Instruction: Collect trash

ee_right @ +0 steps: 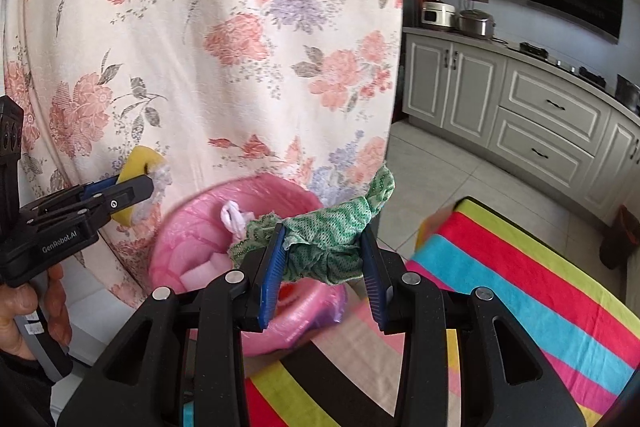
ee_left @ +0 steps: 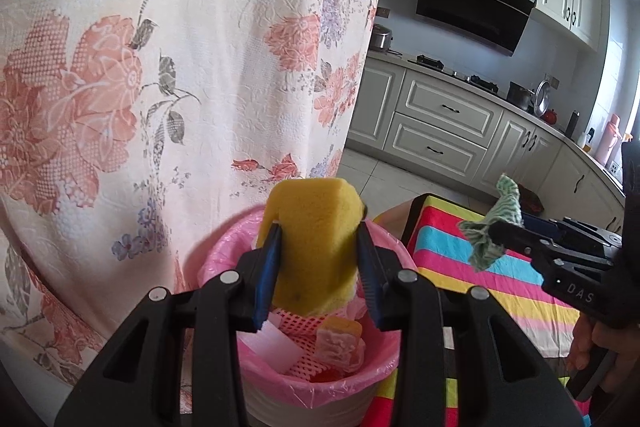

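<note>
Left gripper [ee_left: 320, 259]: jaws pressed against both sides of a yellow sponge [ee_left: 314, 227], which stands upright between the blue pads [ee_left: 269, 267]; held above the bin opening. Also seen from the right wrist view [ee_right: 132, 193], at the left, beside the curtain.
Right gripper [ee_right: 324, 259]: jaws clamped on a crumpled green cloth [ee_right: 332, 227]; one end of the cloth sticks up past the right pad. From the left wrist view [ee_left: 492, 231] it sits out to the right, over the striped cover.
Trash bin [ee_left: 256, 387]: white body, lined with a pink bag [ee_left: 224, 255]; stands at the desk edge, close to the curtain.
Bin contents: pink netting [ee_left: 296, 327], a white foam piece [ee_left: 268, 343], an orange wrapped block [ee_left: 340, 341], something red at the bottom.
Desk [ee_right: 520, 283]: covered in a bright striped cloth, red, cyan, yellow-green, pink.
Curtain [ee_left: 160, 67]: pale floral fabric, hanging just behind the bin.
Background: kitchen cabinets [ee_left: 444, 115], range hood [ee_left: 472, 3], tiled floor.
Right hand [ee_left: 600, 343]: partly visible on the handle.
</note>
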`<state>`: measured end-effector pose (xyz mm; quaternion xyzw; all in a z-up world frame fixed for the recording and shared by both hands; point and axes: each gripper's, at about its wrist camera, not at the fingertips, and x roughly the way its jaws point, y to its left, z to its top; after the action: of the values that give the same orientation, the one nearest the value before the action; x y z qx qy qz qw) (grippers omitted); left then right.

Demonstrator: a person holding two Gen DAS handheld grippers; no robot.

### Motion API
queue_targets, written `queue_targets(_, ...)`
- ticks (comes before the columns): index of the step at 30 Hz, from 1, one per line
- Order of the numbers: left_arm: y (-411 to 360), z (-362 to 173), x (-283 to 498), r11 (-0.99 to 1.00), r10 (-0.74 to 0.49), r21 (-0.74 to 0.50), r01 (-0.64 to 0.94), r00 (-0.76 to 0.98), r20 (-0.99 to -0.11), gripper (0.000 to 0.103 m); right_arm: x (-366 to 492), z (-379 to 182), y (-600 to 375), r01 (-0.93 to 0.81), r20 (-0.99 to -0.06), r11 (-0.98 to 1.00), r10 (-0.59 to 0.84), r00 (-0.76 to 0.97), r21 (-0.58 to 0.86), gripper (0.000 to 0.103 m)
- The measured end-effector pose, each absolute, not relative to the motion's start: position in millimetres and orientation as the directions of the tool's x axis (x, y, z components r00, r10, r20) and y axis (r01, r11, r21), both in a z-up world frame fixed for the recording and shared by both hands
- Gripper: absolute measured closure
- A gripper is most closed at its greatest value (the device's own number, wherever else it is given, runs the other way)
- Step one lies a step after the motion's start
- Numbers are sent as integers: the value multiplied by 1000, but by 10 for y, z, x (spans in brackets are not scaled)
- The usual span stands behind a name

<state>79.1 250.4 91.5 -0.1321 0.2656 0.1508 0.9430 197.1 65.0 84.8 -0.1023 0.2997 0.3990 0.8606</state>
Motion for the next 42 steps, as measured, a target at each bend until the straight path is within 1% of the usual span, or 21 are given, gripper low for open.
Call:
queue_targets(17,2734,1052,838,910,230,-186,-371,824,-518,65,2129,857,1343,-815,-619,571,676,400,97,65)
queue_targets(18,2742,1061,847,910,231,-186,-371,825,-515,61,2139,848,1364,-817,-621,569,676,398,96,61)
queue_targets(19,2755,1066,852,908,233,-189,-373,826,-513,52,2148,841,1375,-818,-623,568,675,395,96,56)
queue_targets(20,2770,1069,854,905,234,-197,-377,828,-509,47,2163,829,1381,-816,-626,569,673,394,98,39)
queue_targets(21,2774,1071,860,904,234,-200,-377,829,-508,44,2173,823,1375,-810,-623,578,669,406,94,35)
queue_targets(24,2795,1056,884,900,230,-210,-382,826,-515,44,2206,808,1345,-800,-623,593,661,418,92,35)
queue_targets(26,2792,1039,884,898,230,-212,-384,823,-519,41,2223,793,1311,-794,-624,600,657,422,95,35)
queue_targets(28,2772,1030,865,896,234,-211,-389,821,-521,36,2227,779,1270,-789,-624,606,655,427,97,35)
queue_targets(29,2761,1022,844,895,235,-213,-392,820,-522,35,2229,771,1234,-785,-623,612,653,431,98,34)
queue_targets(31,2741,1009,798,893,238,-214,-396,818,-524,30,2229,756,1157,-773,-620,625,649,440,105,31)
queue_targets(38,2622,963,605,887,243,-213,-410,807,-539,18,2078,656,848,-740,-614,664,629,477,104,28)
queue_targets(40,2585,941,528,885,241,-217,-413,803,-545,12,2021,633,762,-731,-612,673,625,484,109,25)
queue_targets(42,2540,913,443,884,233,-221,-412,798,-556,11,1945,619,649,-720,-607,685,621,495,113,25)
